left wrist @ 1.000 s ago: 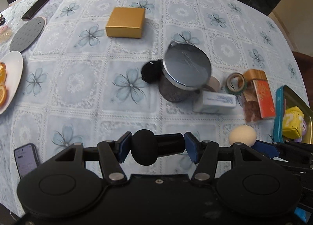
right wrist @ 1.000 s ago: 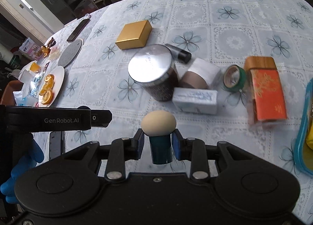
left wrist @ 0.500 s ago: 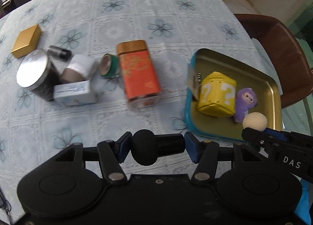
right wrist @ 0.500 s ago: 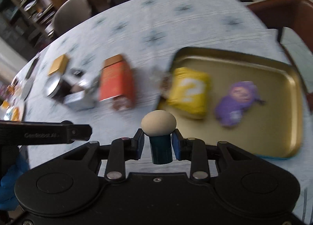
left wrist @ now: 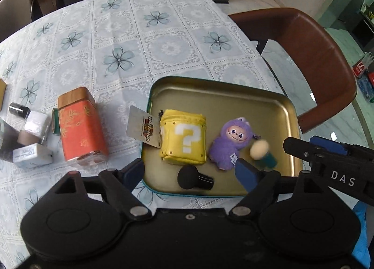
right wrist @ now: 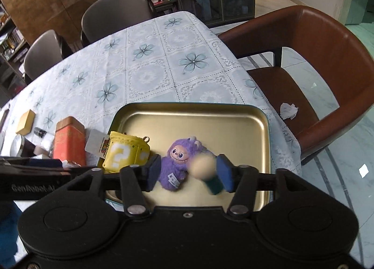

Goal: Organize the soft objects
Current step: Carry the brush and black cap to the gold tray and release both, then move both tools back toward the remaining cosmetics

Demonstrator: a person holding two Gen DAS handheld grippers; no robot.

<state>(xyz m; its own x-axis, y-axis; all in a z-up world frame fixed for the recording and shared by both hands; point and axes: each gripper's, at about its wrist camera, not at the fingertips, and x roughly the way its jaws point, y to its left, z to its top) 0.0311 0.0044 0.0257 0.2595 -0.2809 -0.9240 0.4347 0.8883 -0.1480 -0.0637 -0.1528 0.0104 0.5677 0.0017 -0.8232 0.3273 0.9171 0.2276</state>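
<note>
In your tray [left wrist: 268,99] 4 things lie: the cube pouch [left wrist: 183,137] at left, the plush toy [left wrist: 228,144] just right of it, the cream-headed puff [left wrist: 261,151] right again, touching the plush, and the dark puff [left wrist: 194,177] at the near edge. Left of the tray stands the tin [left wrist: 80,126], with small containers [left wrist: 32,135] beyond.

Tray [left wrist: 268,105]: glossy brass-toned metal. Purple plush [left wrist: 228,144]: fuzzy cloth. Yellow cube [left wrist: 183,137]: stitched fabric. Tabletop [left wrist: 163,42]: lace-patterned cloth.
</note>
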